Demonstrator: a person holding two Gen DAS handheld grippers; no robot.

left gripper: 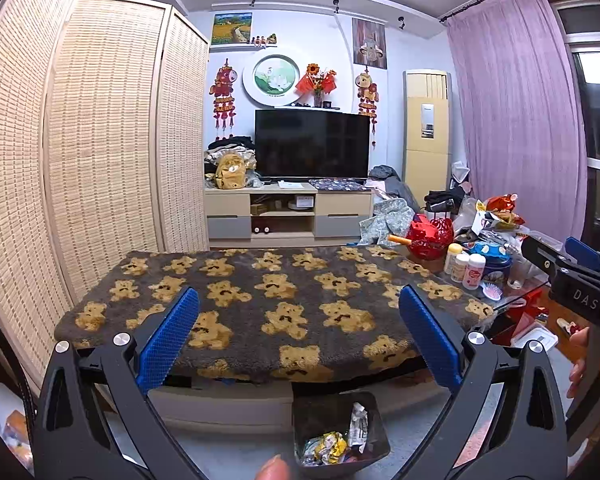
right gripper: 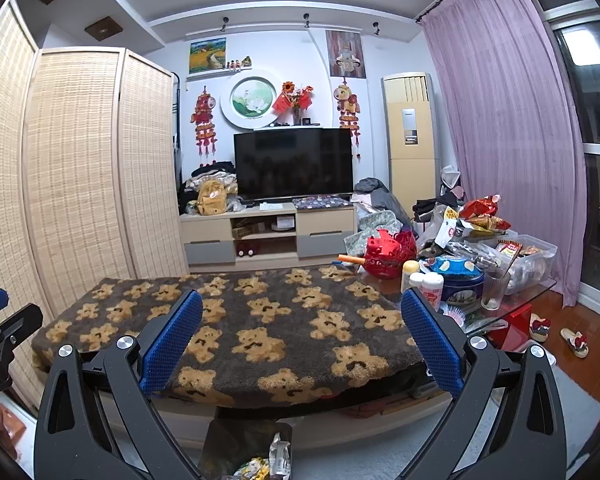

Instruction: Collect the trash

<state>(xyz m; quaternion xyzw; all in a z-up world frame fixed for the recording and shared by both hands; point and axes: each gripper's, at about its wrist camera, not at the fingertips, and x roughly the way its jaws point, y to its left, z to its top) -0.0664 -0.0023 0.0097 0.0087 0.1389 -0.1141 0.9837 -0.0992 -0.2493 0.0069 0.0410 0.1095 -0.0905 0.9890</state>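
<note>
Trash [left gripper: 342, 440]: crumpled wrappers, yellow, white and silver; judged light, soft, crinkly and somewhat slippery, best pinched at a raised fold. Location: inside the dark bin [left gripper: 376, 420] on the floor against the near edge of the bear-print blanket [left gripper: 284, 300], which shows no loose litter. Left gripper [left gripper: 300, 308] and right gripper [right gripper: 302, 312]: both spread wide, empty, held above the bin.

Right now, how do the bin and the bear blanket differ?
The bin sits on the floor and holds crumpled wrappers; the blanket lies spread over the table with nothing on it. The bin is plain and dark, the blanket patterned with tan bears. Neither is touched by a gripper.
</note>
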